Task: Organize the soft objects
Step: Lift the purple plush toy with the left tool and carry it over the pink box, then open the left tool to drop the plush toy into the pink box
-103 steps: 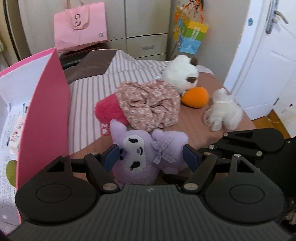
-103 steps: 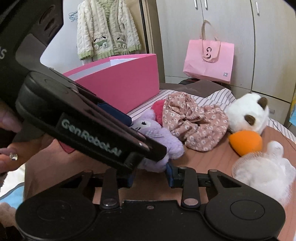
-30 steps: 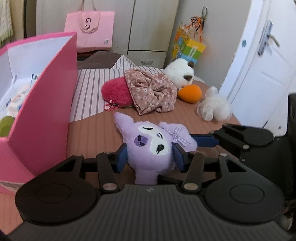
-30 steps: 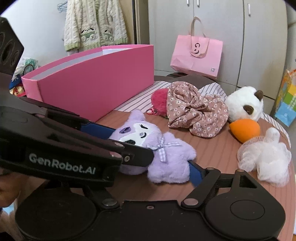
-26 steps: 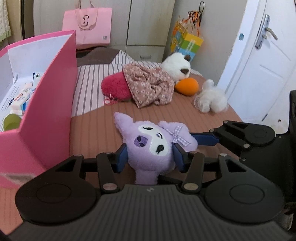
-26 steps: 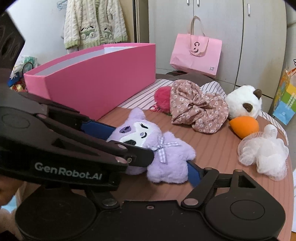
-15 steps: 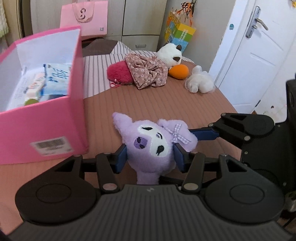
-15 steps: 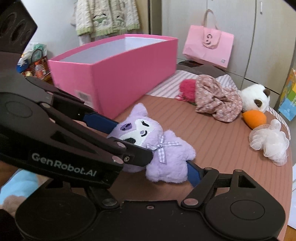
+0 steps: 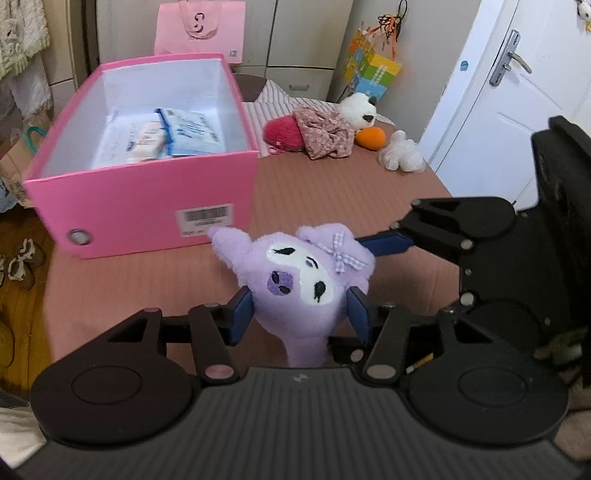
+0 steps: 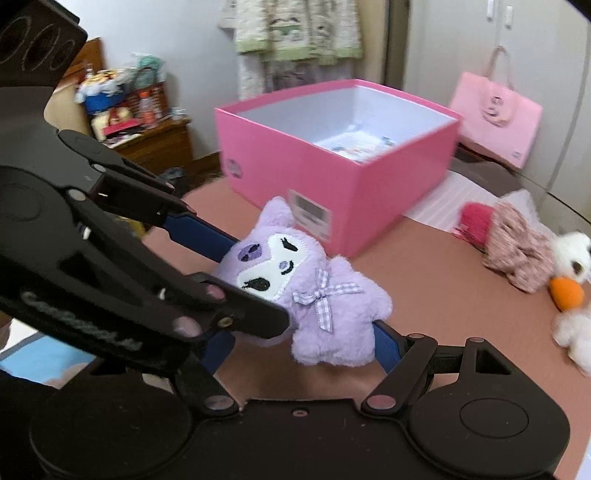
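A purple plush toy [image 9: 303, 280] with a white face patch and a gingham bow is held in the air above the brown worktop [image 9: 332, 192], off its surface, near the front edge and just in front of the pink storage box [image 9: 147, 206]. The left tongs [image 9: 300, 314] pinch the toy's head from both sides, blue pads pressed into the fur; seen from the right wrist camera, the same left tongs [image 10: 225, 284] reach in from the left and grip the head. The right tongs [image 10: 299, 345] close on the toy's lower body, one blue pad showing at its right flank, the other mostly hidden behind the left tool. From the left wrist camera, a blue finger of the right tongs [image 9: 384, 245] touches the toy beside the bow. The open box sits at the worktop's left side, a barcode label on its near wall, and holds flat packets [image 9: 162, 134] on its white floor. At the far right corner lie a red plush [image 9: 280, 131], a floral fabric piece [image 9: 325, 133], a white bear toy [image 9: 356, 110], an orange ball [image 9: 371, 138] and a white mesh puff [image 9: 402, 153], clustered close together. A pink paper bag [image 9: 201, 29] stands against the cabinets behind, and a white door [image 9: 509, 103] is at right.
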`<state>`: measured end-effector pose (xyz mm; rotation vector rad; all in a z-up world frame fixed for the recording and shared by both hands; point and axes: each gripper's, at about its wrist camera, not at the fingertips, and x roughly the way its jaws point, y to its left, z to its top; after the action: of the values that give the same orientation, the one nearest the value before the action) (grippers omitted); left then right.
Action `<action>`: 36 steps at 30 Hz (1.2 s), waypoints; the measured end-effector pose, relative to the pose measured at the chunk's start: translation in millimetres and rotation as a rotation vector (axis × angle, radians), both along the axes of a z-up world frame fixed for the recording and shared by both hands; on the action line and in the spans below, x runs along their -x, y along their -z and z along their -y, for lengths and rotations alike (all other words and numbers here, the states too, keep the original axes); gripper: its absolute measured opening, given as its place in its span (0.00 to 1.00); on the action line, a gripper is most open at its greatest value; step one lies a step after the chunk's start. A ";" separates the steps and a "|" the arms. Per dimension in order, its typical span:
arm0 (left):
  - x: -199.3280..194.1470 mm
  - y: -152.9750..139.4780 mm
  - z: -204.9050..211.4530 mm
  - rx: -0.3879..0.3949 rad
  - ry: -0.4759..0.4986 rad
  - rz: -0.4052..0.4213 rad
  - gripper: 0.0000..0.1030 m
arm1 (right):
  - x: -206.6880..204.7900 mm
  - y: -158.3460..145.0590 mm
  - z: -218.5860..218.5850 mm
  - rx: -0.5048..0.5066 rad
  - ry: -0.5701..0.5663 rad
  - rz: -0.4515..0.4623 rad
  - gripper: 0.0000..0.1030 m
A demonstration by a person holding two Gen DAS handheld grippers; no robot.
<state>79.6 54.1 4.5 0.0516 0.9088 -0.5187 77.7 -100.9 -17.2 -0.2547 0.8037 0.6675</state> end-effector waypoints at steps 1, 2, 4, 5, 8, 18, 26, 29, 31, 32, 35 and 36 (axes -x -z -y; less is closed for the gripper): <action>1.9 -4.7 -5.5 -0.005 -0.004 0.006 0.51 | 1.1 -4.3 -4.4 -0.013 -0.024 0.007 0.80; 3.4 -9.8 -11.7 -0.010 -0.007 0.012 0.51 | 0.2 -7.5 -8.5 -0.025 -0.040 0.009 0.80; 3.5 -18.6 -21.8 -0.019 -0.029 0.025 0.51 | -1.8 -15.4 -16.7 -0.046 -0.070 0.015 0.80; 2.4 -23.3 -25.7 -0.024 -0.036 0.038 0.51 | -3.5 -19.4 -21.1 -0.051 -0.081 0.025 0.80; -3.8 -37.9 -35.0 -0.032 -0.060 0.083 0.51 | -10.7 -31.6 -34.4 -0.057 -0.098 0.066 0.80; -56.1 -61.0 -58.3 -0.009 -0.091 0.190 0.52 | -75.2 -58.2 -46.4 -0.148 -0.101 0.111 0.81; -109.6 -59.1 -65.9 0.030 -0.098 0.289 0.50 | -129.9 -64.6 -48.2 -0.176 -0.084 0.132 0.80; -135.0 -58.5 -69.4 0.060 -0.113 0.273 0.50 | -149.1 -64.1 -48.5 -0.176 -0.074 0.158 0.79; -155.2 -56.5 -73.5 0.074 -0.124 0.251 0.50 | -161.9 -64.8 -48.6 -0.182 -0.074 0.167 0.78; -165.1 -54.8 -75.0 0.078 -0.122 0.239 0.50 | -168.2 -65.2 -49.0 -0.180 -0.082 0.176 0.77; -200.4 -46.7 -83.4 0.120 -0.128 0.149 0.50 | -189.0 -65.0 -55.6 -0.112 -0.104 0.182 0.70; -209.3 -43.4 -85.3 0.127 -0.132 0.136 0.50 | -197.5 -64.4 -57.5 -0.082 -0.102 0.179 0.64</action>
<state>288.9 139.3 47.9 -0.0868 0.7398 -0.4432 275.3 -43.4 47.2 -0.2783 0.5942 0.7606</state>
